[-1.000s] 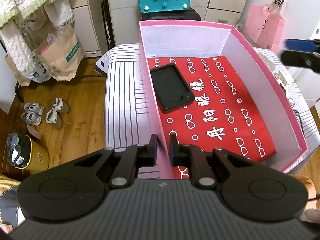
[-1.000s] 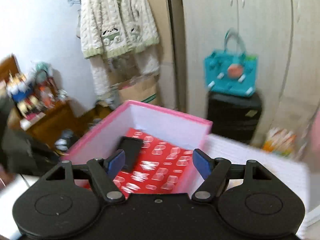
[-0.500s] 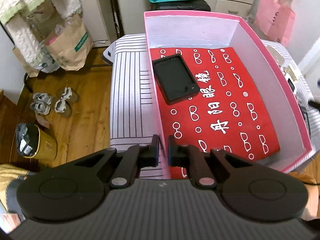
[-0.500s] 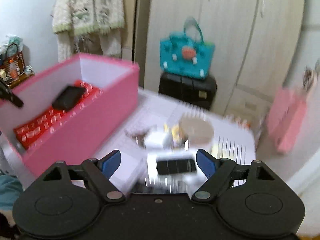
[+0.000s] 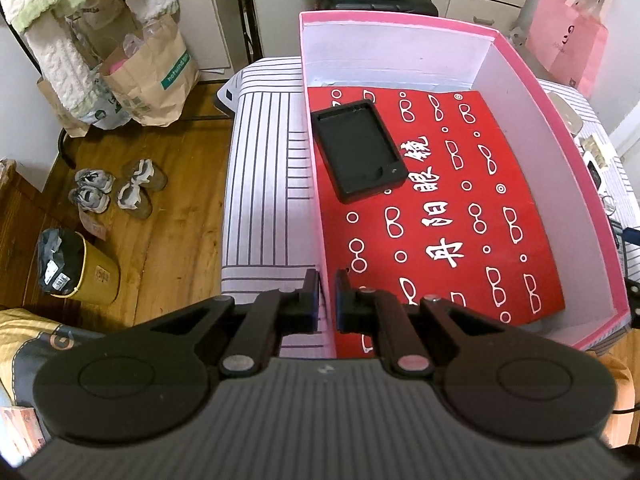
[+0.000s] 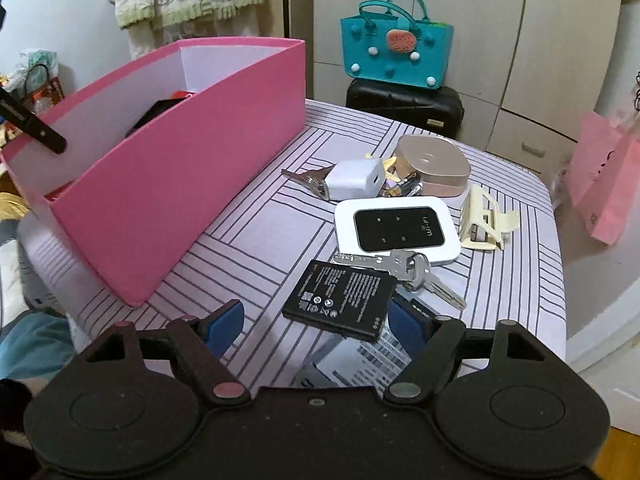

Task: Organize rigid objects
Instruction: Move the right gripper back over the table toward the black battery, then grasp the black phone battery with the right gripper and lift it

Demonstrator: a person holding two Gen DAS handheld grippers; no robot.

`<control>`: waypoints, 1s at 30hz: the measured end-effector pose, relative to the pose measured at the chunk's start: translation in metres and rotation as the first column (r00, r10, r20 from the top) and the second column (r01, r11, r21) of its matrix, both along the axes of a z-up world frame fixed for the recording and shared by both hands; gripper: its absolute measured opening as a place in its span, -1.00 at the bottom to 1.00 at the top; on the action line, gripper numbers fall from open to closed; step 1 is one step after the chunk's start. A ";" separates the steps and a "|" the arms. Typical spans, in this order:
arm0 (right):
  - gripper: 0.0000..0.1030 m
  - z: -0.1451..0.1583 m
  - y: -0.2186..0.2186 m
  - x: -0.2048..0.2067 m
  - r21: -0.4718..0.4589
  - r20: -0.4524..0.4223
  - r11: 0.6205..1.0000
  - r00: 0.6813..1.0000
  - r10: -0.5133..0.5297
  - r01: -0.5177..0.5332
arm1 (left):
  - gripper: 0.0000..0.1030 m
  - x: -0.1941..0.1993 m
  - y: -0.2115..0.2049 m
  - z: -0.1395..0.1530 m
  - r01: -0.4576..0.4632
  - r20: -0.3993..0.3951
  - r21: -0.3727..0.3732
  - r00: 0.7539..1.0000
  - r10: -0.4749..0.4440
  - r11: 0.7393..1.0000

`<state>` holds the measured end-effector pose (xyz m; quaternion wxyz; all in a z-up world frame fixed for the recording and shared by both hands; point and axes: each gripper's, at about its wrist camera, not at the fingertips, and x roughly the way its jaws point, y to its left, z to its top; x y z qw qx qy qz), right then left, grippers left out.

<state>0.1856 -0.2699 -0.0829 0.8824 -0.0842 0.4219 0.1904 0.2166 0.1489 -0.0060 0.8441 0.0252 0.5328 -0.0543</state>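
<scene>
A left gripper [image 5: 327, 294] is clamping the near wall of a pink box [image 5: 554, 128], its fingers [image 5: 310, 300] clenched on either side of the thin card, while a right gripper [image 6: 316, 322] is hanging over a striped table [image 6: 264, 232] with its jaws wide and closing a little, gripping nothing. A black battery [image 6: 340, 300] is lying on the cloth just ahead of and between the blue fingertips [image 6: 226, 322], untouched by them, its near corner resting over a white leaflet [image 6: 352, 360]. Keys [image 6: 400, 266] are touching the battery's far edge, and a white Wi-Fi router [image 6: 396, 228] is sitting just beyond them. Further back, a white charger [image 6: 354, 180], a metal clip [image 6: 306, 178], a gold case [image 6: 434, 164] and a cream clip [image 6: 482, 218] are crowding together near the router. The box is standing to the left of this cluster on the same table. Inside it, seen from the left wrist, a black tray [image 5: 358, 152] is lying flat on a red printed sheet [image 5: 460, 220], close against the box's left wall. Beside the table, shoes [image 5: 116, 190] and a yellow bin [image 5: 76, 268] are sitting on the wooden floor
</scene>
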 end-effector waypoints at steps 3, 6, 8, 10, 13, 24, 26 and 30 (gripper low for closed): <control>0.48 -0.008 0.004 0.006 -0.025 -0.005 0.999 1.000 -0.021 0.021 | -0.85 0.000 -0.001 0.000 0.005 -0.002 0.003 1.000 -0.005 1.000; 0.46 -0.011 0.005 0.012 -0.044 -0.006 0.998 0.999 -0.044 0.043 | -0.85 0.001 0.001 0.001 0.009 -0.015 -0.001 1.000 -0.009 1.000; 0.48 -0.014 0.007 0.017 -0.045 -0.030 0.998 0.998 -0.046 0.045 | -0.85 0.001 0.001 0.002 0.013 -0.018 -0.002 1.000 -0.013 1.000; 0.50 -0.016 0.010 0.018 -0.049 -0.035 0.998 0.999 -0.033 0.032 | -0.85 -0.001 0.000 0.003 0.020 -0.015 0.002 1.000 -0.020 1.000; 0.43 -0.018 0.016 0.018 -0.048 -0.013 0.999 1.000 -0.007 0.006 | -0.84 -0.002 0.000 0.003 0.020 -0.010 0.001 1.000 -0.020 1.000; 0.43 -0.016 0.022 0.021 -0.060 0.006 0.997 0.999 0.040 -0.040 | -0.83 -0.002 0.001 0.002 0.022 -0.017 -0.006 1.000 -0.022 1.000; 0.42 -0.015 0.025 0.020 -0.074 0.016 0.996 0.998 0.054 -0.053 | -0.83 -0.002 0.001 0.002 0.023 -0.017 -0.006 1.000 -0.023 1.000; 0.42 -0.011 0.032 0.018 -0.089 0.024 0.991 0.994 0.104 -0.101 | -0.83 -0.002 0.001 0.002 0.023 -0.016 -0.008 1.000 -0.023 1.000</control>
